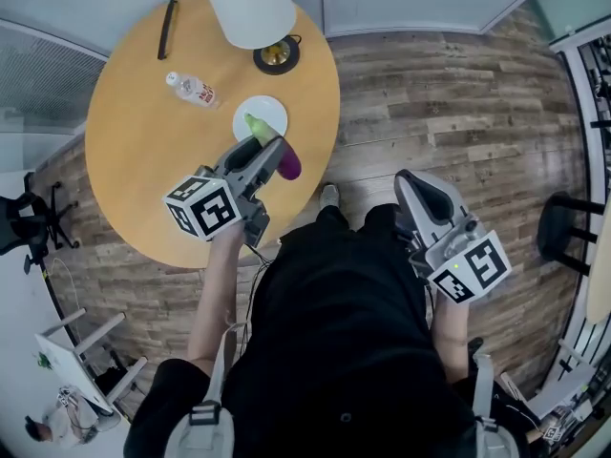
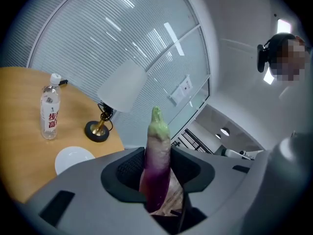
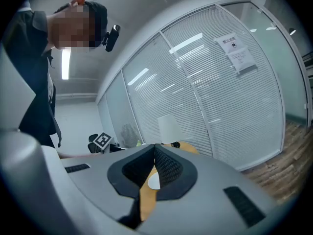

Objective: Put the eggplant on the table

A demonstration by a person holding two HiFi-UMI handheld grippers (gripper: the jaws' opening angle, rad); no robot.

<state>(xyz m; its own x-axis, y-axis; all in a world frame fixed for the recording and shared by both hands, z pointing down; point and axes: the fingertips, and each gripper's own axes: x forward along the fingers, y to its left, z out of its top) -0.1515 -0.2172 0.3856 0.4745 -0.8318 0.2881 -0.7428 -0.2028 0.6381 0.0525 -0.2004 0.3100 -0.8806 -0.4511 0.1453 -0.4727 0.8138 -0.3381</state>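
Left gripper (image 1: pixel 260 157) clenched on eggplant (image 2: pixel 157 165), above table (image 1: pixel 143 160) just beside plate (image 1: pixel 260 114) | right gripper (image 3: pixel 152 153) closed, empty, well apart from plate | Risk, judged: rounded eggplant released here may roll off the rim or strike the plate.

Your left gripper (image 2: pixel 157 159) has a matt grey plastic shell, and its pads (image 2: pixel 130 170) are black, finely ribbed and rubbery-looking. On the eggplant (image 2: pixel 157 141) you see smooth, glossy purple skin and a dull green cap. Note the table (image 1: pixel 143 160): smooth wood-look top, satin finish. The plate (image 1: pixel 272 111) is white and glazed-looking. The bottle (image 2: pixel 50 114) is clear plastic with a printed label. The lamp (image 2: pixel 122 89) has a matt white shade and a shiny brass-coloured base. The floor (image 1: pixel 449 93) is coarse-grained wood plank.
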